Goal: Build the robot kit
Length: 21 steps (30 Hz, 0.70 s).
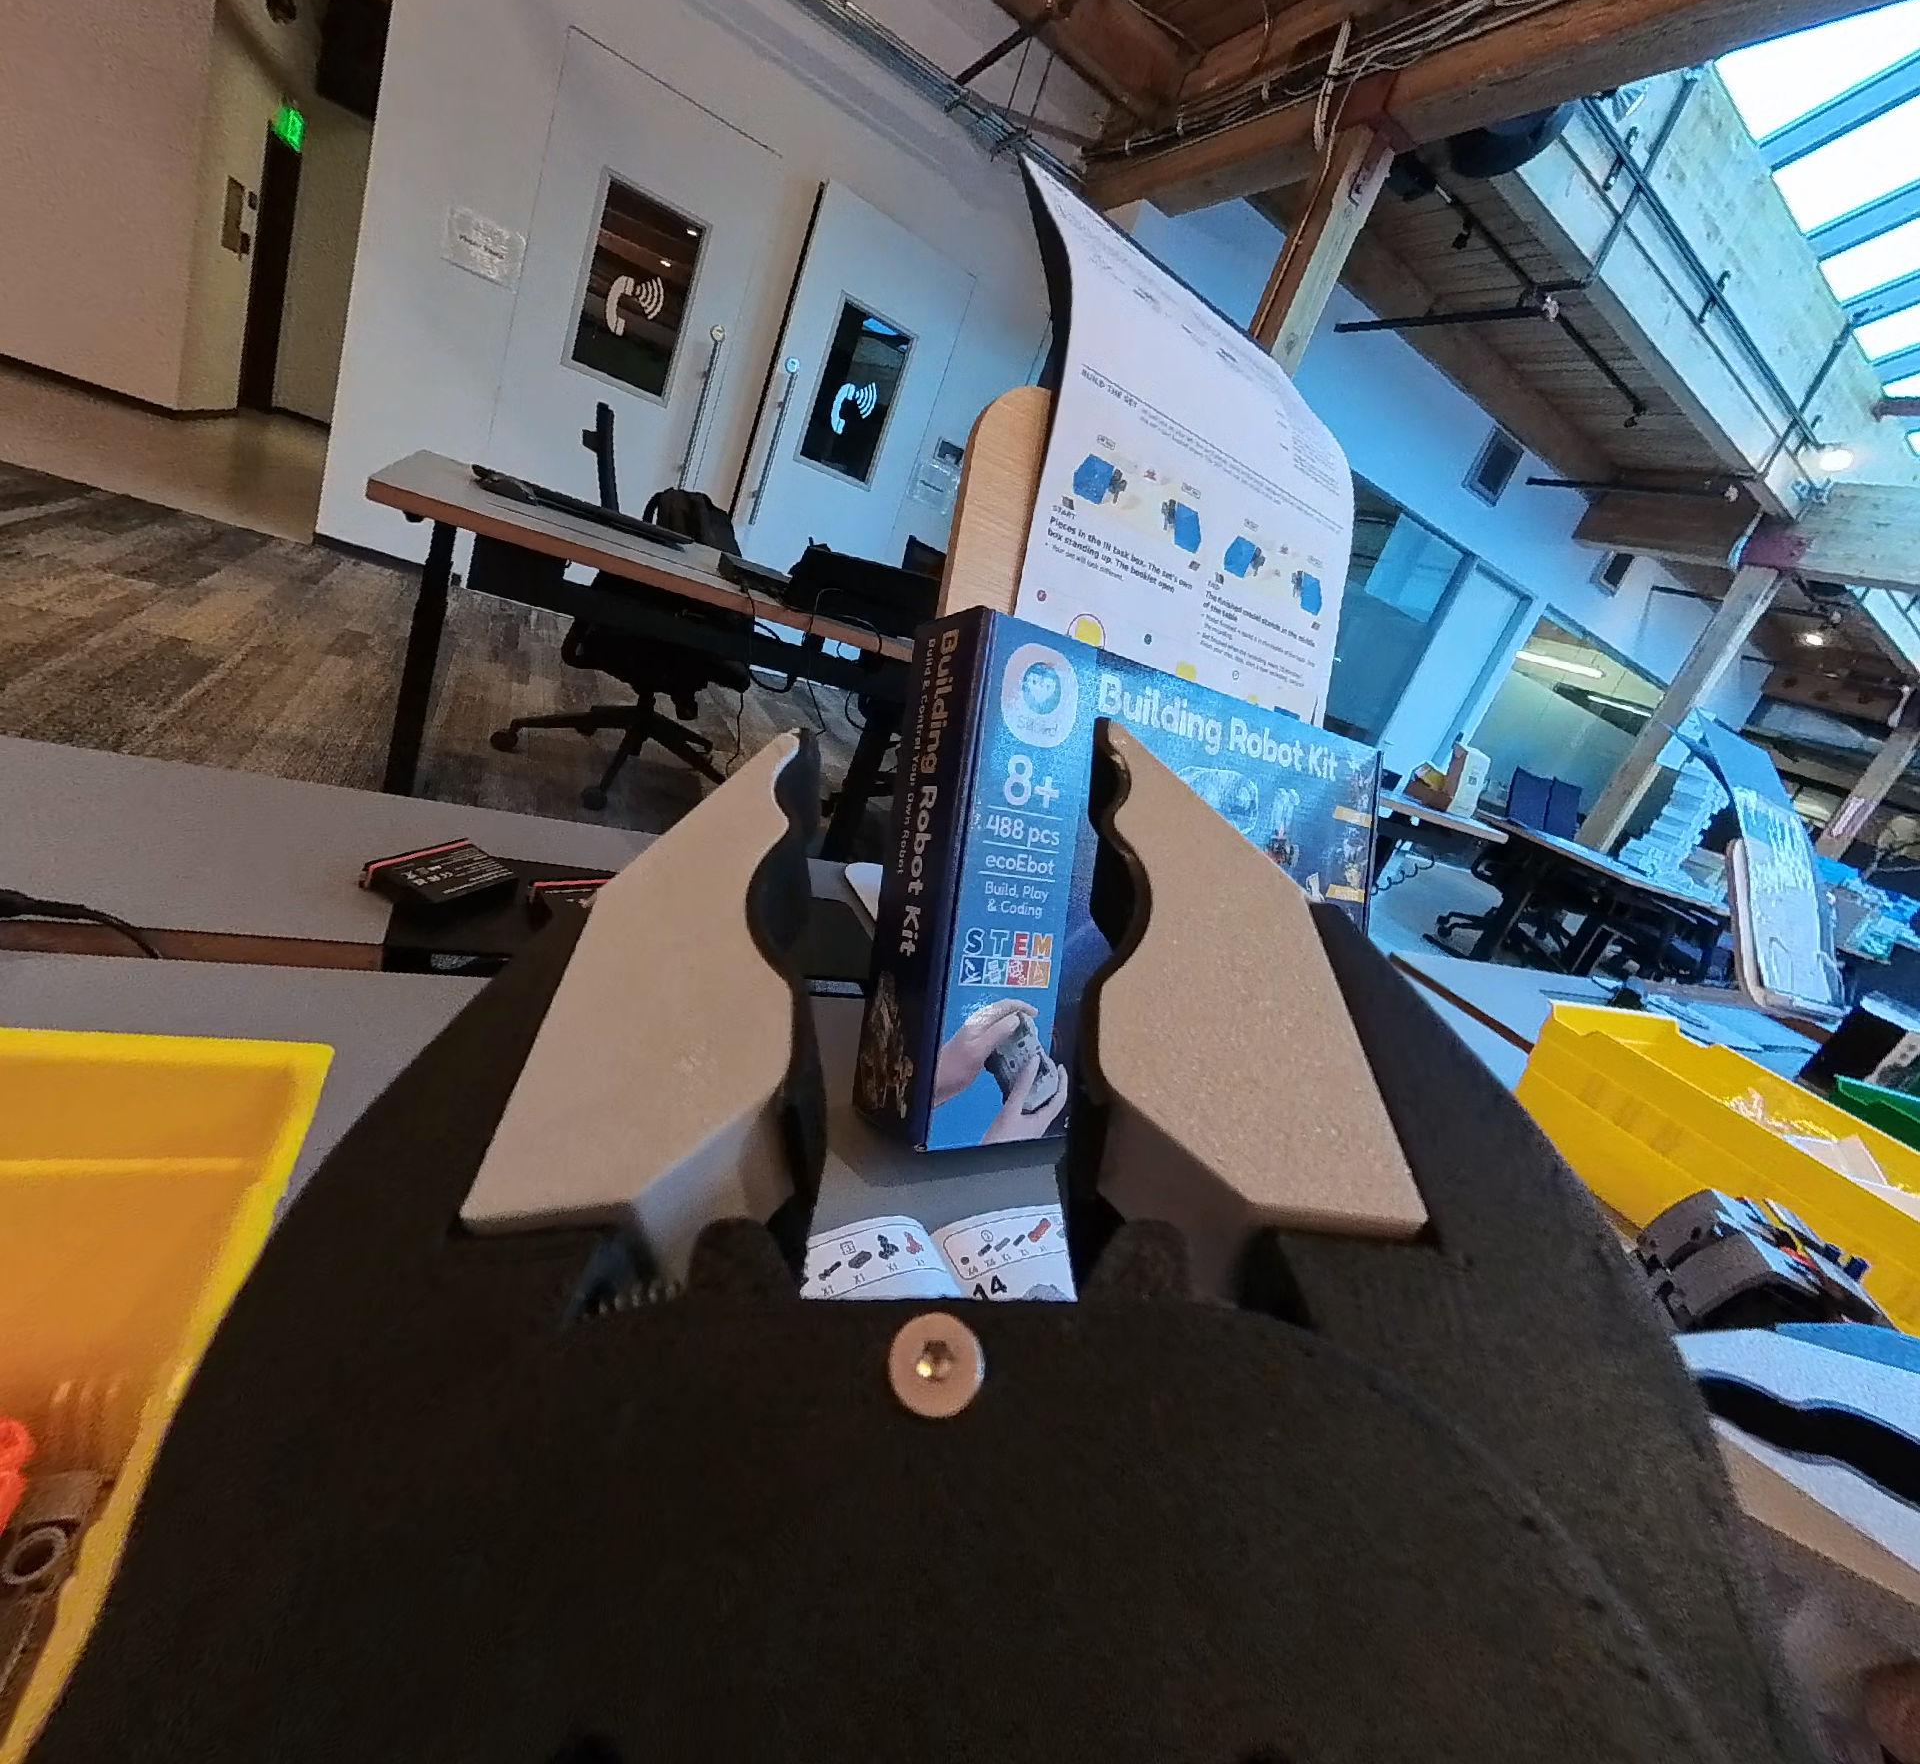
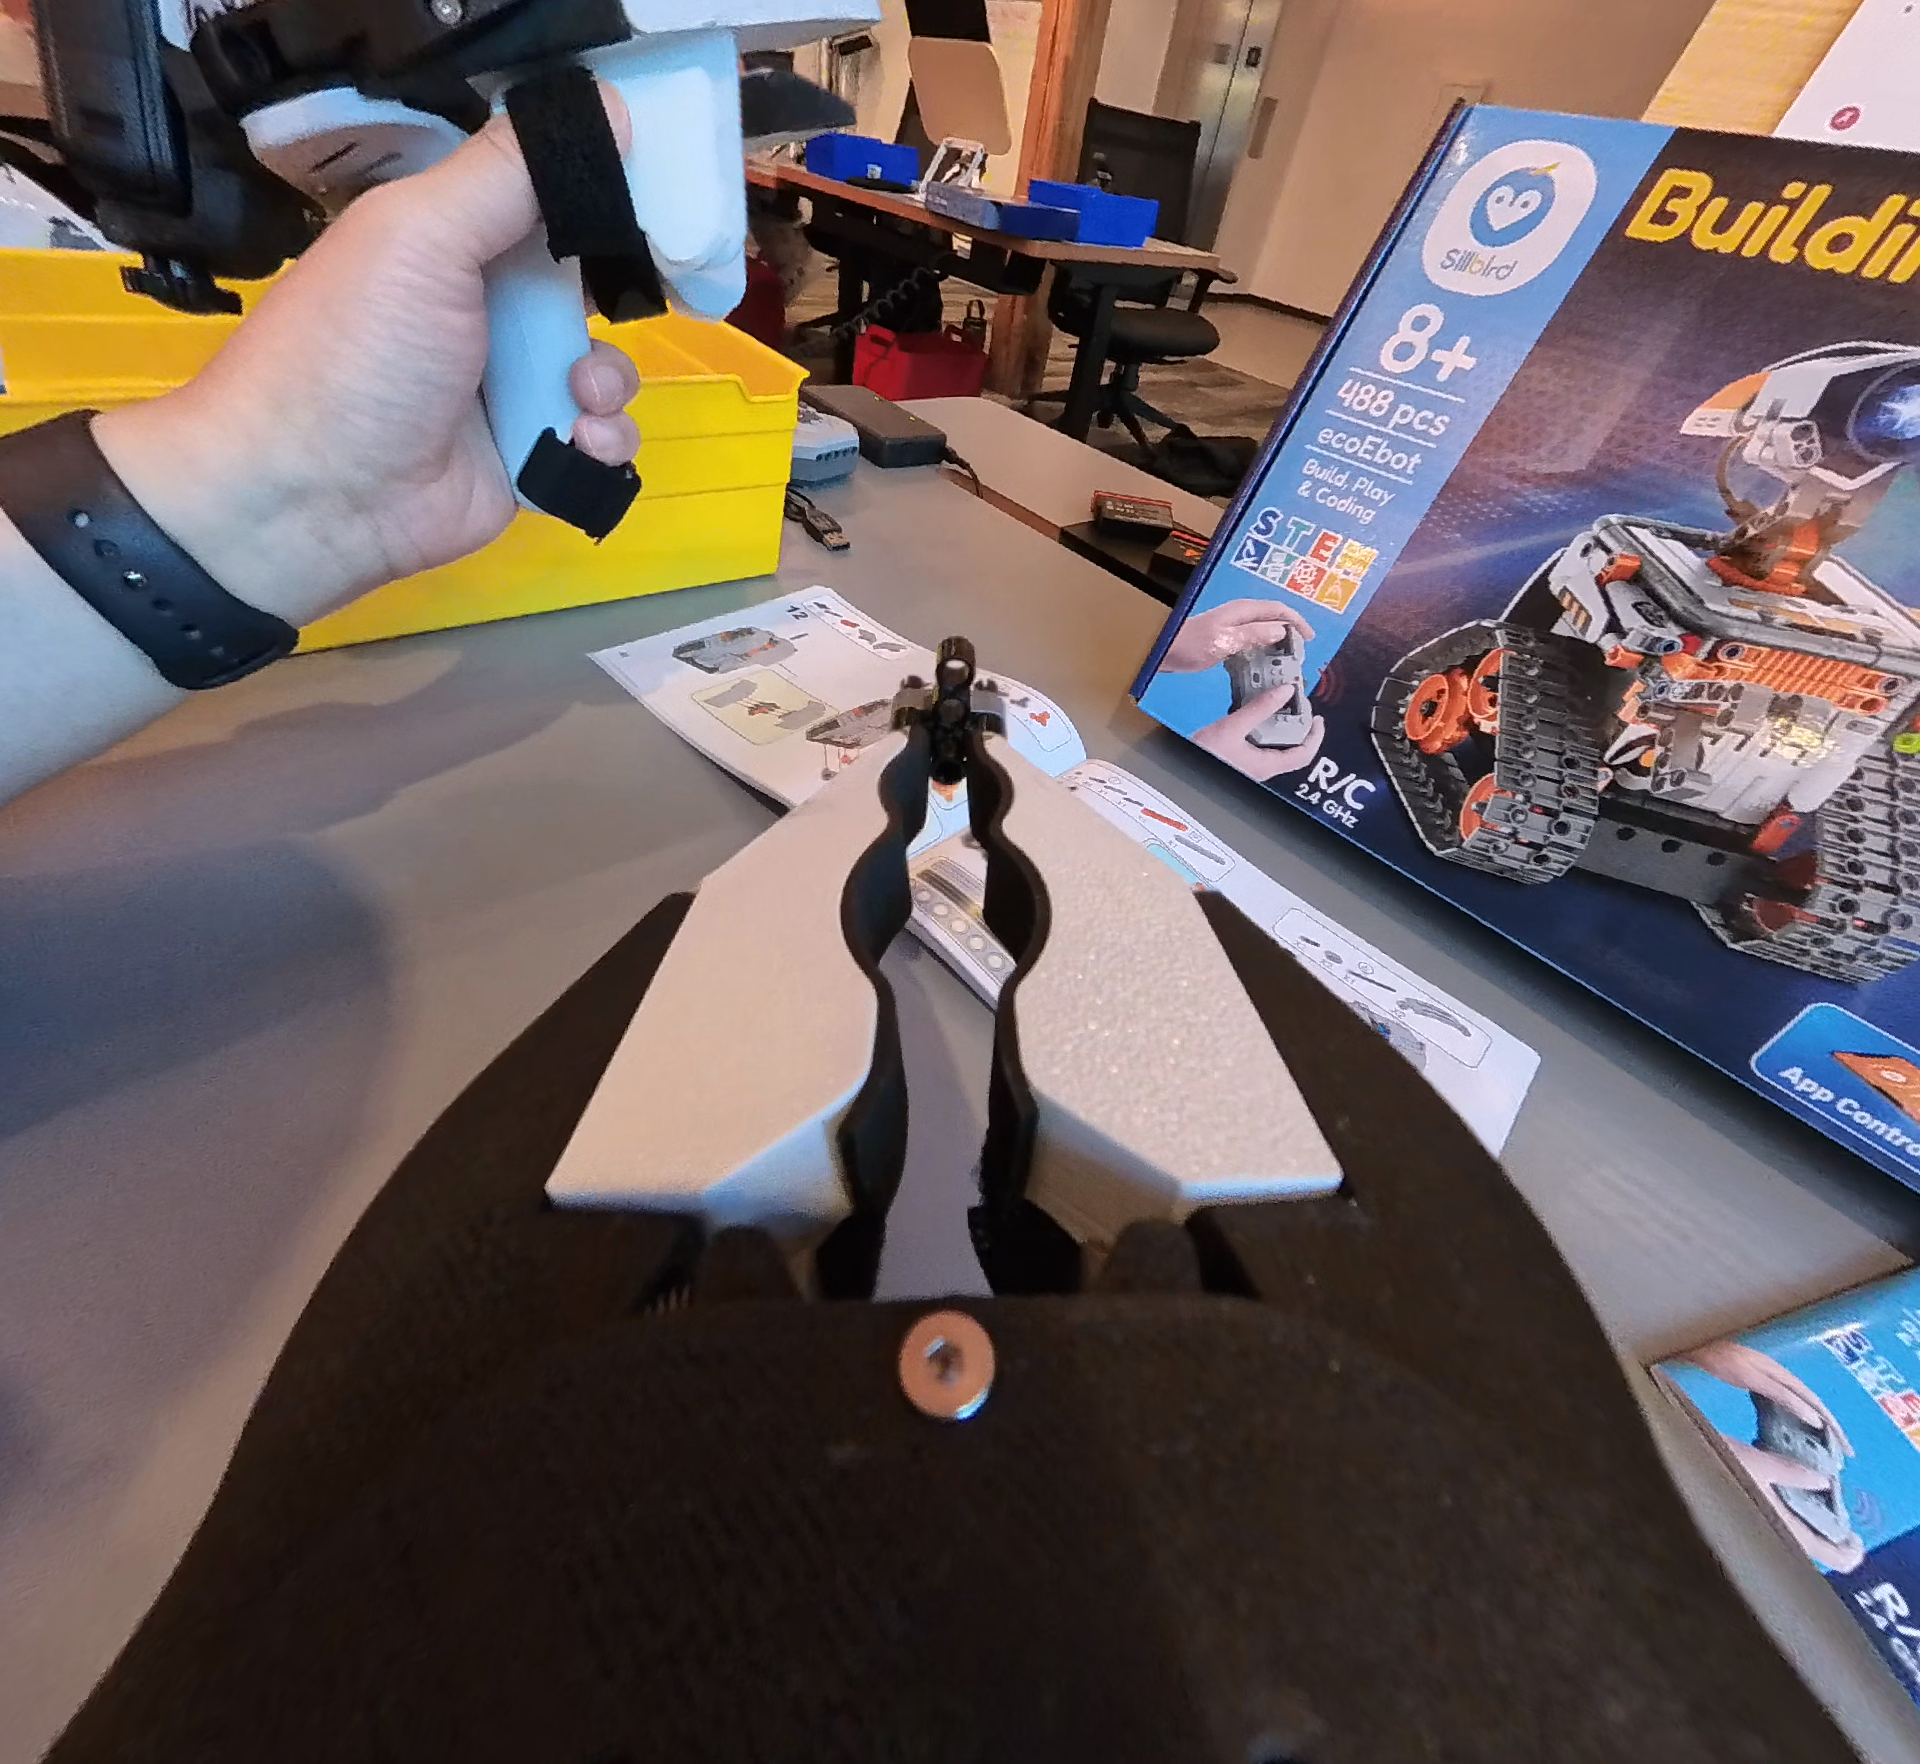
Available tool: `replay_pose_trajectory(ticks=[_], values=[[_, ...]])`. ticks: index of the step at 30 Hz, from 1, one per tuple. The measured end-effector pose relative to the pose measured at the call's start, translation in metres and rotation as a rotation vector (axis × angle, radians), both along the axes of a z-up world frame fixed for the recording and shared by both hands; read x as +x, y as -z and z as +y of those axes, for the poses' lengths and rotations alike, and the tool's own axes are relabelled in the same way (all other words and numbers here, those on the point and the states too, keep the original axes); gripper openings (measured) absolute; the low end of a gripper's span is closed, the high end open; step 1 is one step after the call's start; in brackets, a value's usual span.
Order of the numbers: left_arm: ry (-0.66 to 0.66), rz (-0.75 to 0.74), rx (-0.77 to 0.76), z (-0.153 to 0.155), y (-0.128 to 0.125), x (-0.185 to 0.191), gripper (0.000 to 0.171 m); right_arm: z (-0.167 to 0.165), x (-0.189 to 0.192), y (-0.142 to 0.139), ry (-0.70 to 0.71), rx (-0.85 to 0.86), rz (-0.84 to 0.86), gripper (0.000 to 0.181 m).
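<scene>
Surface: grey table (image 2: 312,935) in an open office with desks, chairs and a timber ceiling.

Yellow bins: two, one at 9 o'clock (image 1: 156,1184), one at 3 o'clock (image 1: 1683,1122) in the left wrist view.

Left gripper (image 1: 945,779): jaws wide apart, empty, raised above the table.

Booklet (image 2: 790,675): one, open, flat.

Right gripper (image 2: 948,758): jaws nearly closed, pinching one small black part (image 2: 951,686) over the booklet.

Kit box (image 2: 1558,571): one, upright, at 2 o'clock.
</scene>
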State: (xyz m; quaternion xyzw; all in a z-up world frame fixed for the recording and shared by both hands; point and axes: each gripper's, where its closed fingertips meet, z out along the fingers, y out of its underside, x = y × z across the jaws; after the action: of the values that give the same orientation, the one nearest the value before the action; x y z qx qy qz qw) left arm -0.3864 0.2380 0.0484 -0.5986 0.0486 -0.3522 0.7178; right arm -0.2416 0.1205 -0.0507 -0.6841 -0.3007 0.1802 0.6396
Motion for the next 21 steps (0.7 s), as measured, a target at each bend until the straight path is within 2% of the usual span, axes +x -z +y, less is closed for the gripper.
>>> replay_pose_trajectory(ticks=[9, 21], values=[[0.001, -0.001, -0.002, 0.0, 0.0, -0.001, 0.046, 0.007, 0.01, 0.004, 0.047, -0.015, -0.002, 0.004], [0.03, -0.023, -0.042, 0.003, 0.005, 0.0, 0.051, 0.007, 0.009, 0.002, 0.032, -0.017, 0.017, 0.004]])
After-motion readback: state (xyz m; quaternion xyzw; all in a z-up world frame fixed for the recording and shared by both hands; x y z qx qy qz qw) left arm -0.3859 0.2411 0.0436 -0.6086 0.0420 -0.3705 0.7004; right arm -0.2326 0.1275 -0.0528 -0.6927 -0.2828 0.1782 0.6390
